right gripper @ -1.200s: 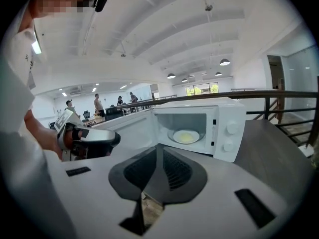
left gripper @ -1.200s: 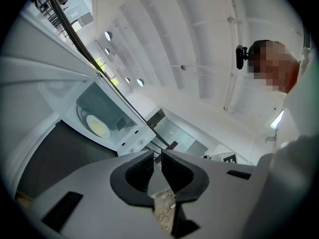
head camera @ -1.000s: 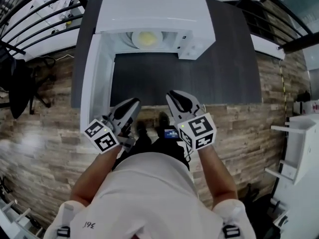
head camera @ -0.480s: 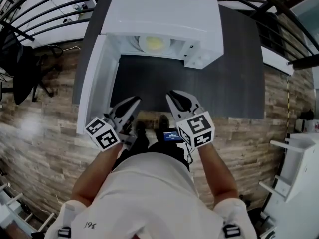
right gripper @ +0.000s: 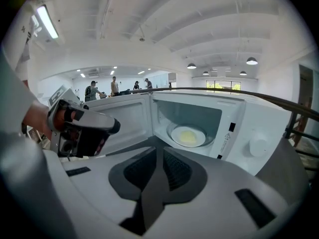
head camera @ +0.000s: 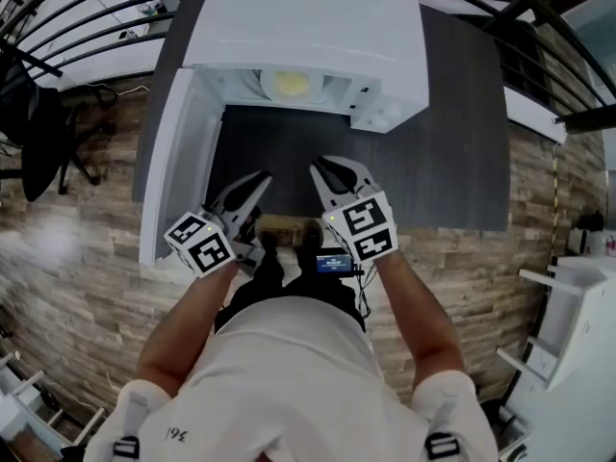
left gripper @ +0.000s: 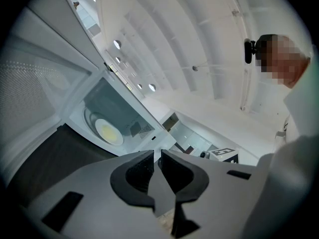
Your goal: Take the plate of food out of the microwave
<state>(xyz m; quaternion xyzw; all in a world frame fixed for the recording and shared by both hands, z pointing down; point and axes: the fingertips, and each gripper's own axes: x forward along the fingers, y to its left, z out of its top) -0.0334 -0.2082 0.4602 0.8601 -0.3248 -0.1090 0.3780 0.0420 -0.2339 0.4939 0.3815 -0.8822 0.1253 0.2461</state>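
one dark grey table (head camera: 452,142) carries one white box-shaped microwave (head camera: 308,27), door open, mouth toward the person. two grippers hover before it, left gripper (head camera: 258,183) and right gripper (head camera: 327,169), jaws almost pressed together on nothing. inside lies one round white plate of yellow food (head camera: 289,85), flat, face up (round, no long axis).

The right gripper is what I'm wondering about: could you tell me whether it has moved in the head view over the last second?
Yes. The right gripper has moved forward, reaching farther past the front edge of the table toward the microwave.
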